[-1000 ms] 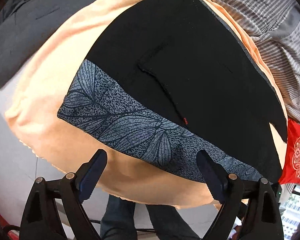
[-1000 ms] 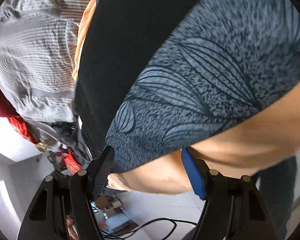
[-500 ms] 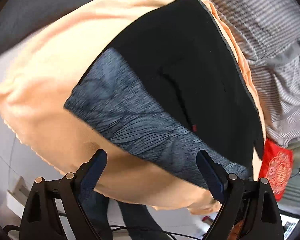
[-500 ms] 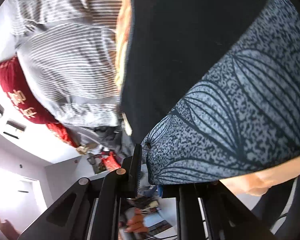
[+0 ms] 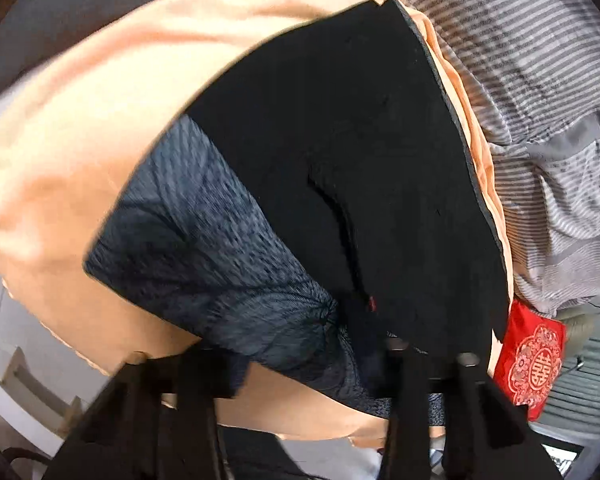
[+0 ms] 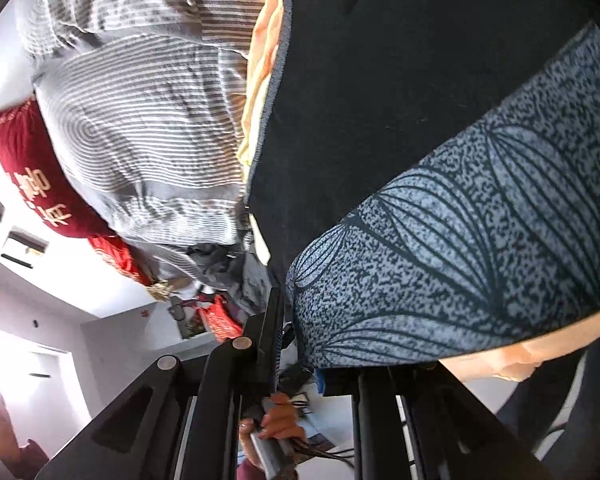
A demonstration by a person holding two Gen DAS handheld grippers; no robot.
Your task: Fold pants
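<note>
Pants seemingly between right gripper

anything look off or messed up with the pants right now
Nothing looks damaged or spilled. The black pants lie flat on the orange cloth; their patterned band bunches slightly where the left gripper pinches it.

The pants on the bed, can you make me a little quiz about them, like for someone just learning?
1. True or false: the pants lie on an orange blanket.
2. What covers the grey band along the pants' edge: A) leaf lines, B) polka dots, C) stars?
3. Fill in: the right gripper is shut on the pants' ____ band.

Key: 1 true; 2 A; 3 grey. The left gripper has also closed on that band, though the picture is blurry.
</note>
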